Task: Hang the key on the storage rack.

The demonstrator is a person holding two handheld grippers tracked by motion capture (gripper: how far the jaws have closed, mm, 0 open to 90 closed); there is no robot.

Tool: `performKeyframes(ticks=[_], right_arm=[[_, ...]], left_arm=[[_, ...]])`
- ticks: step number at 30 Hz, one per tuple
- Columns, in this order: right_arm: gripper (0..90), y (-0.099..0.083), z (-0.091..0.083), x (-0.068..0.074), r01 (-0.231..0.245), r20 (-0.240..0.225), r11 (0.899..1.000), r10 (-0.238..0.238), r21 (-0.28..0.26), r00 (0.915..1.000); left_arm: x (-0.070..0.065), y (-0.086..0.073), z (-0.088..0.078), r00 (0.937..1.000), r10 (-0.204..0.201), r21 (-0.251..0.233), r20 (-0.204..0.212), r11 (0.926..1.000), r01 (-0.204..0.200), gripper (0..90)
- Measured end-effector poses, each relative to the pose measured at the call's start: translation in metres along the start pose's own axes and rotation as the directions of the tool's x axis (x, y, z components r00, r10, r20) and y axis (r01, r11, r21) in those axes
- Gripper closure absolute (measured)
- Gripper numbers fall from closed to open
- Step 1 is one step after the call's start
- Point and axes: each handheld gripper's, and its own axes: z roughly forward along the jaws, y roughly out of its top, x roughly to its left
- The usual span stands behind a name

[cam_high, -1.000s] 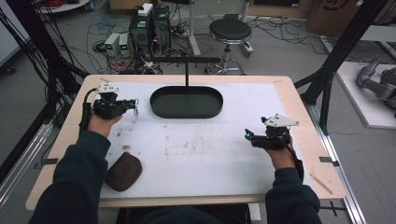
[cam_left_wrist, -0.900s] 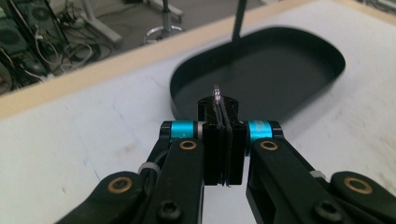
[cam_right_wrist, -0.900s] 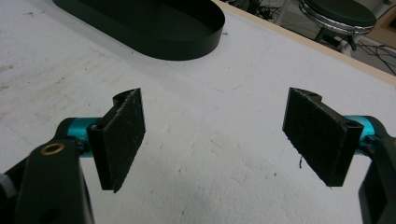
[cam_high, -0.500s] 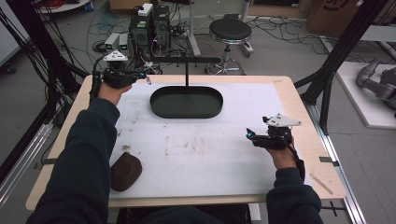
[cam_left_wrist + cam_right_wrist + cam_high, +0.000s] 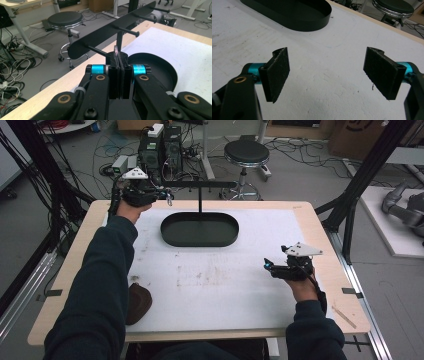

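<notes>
A black rack stands at the back middle of the table: an oval tray base (image 5: pixel 200 229) with a post and a crossbar (image 5: pixel 200 184) that carries pegs. My left gripper (image 5: pixel 167 196) is raised at the crossbar's left end, its jaws pressed together. In the left gripper view, the left gripper (image 5: pixel 117 53) points at the post, just below the crossbar (image 5: pixel 112 32). A thin pale sliver shows at the pad tips; I cannot tell what it is. My right gripper (image 5: pixel 267 265) rests open at the right, and the right gripper (image 5: pixel 327 67) holds nothing over the white mat.
A brown rounded thing (image 5: pixel 137 302) lies on the white mat (image 5: pixel 225 280) near the front left. A black stool (image 5: pixel 246 152), computers and cables stand on the floor behind the table. Black frame posts rise at both sides.
My left hand has moved away from me and upward, from the table's left side to the crossbar's left end. The right gripper has stayed where it was.
</notes>
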Motion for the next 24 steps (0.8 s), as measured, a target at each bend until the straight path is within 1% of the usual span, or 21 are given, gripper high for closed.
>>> performKeyframes(ticks=[4,8,10,13,16,19,21,24], right_arm=[[21.4,-0.001,0.000,-0.001,0.001,0.002,1.000,-0.001,0.005,1.0000],[21.4,-0.002,0.000,-0.001,0.000,0.002,1.000,0.000,0.008,1.0000],[21.4,-0.003,0.000,-0.001,0.007,0.002,1.000,-0.007,0.009,1.0000],[21.4,-0.003,0.000,-0.001,0.006,0.001,1.000,-0.006,0.011,1.0000],[21.4,-0.003,-0.001,0.000,0.005,0.002,1.000,-0.005,0.010,1.0000],[21.4,-0.004,-0.001,-0.001,0.005,0.003,1.000,-0.005,0.010,1.0000],[21.4,-0.004,-0.001,-0.001,0.004,0.002,1.000,-0.004,0.009,1.0000],[21.4,-0.004,-0.002,-0.001,0.005,0.004,1.000,-0.005,0.009,1.0000]], left_arm=[[0.002,0.001,0.004,1.0000,0.000,-0.003,0.001,1.0000,0.000,88.1],[0.006,0.001,0.005,0.9999,-0.011,-0.005,-0.010,0.9999,0.011,88.1],[0.007,0.000,0.006,0.9998,-0.010,0.003,-0.018,0.9999,0.010,88.1],[0.008,-0.001,0.009,0.9995,-0.017,0.008,-0.028,0.9998,0.017,88.1],[0.009,-0.002,0.012,0.9988,-0.034,0.006,-0.036,0.9994,0.034,88.1],[0.010,-0.004,0.015,0.9980,-0.043,0.013,-0.047,0.9990,0.044,88.0],[0.009,-0.004,0.017,0.9967,-0.051,0.015,-0.064,0.9985,0.052,88.0],[0.008,-0.005,0.019,0.9938,-0.069,0.005,-0.087,0.9975,0.070,87.5]])
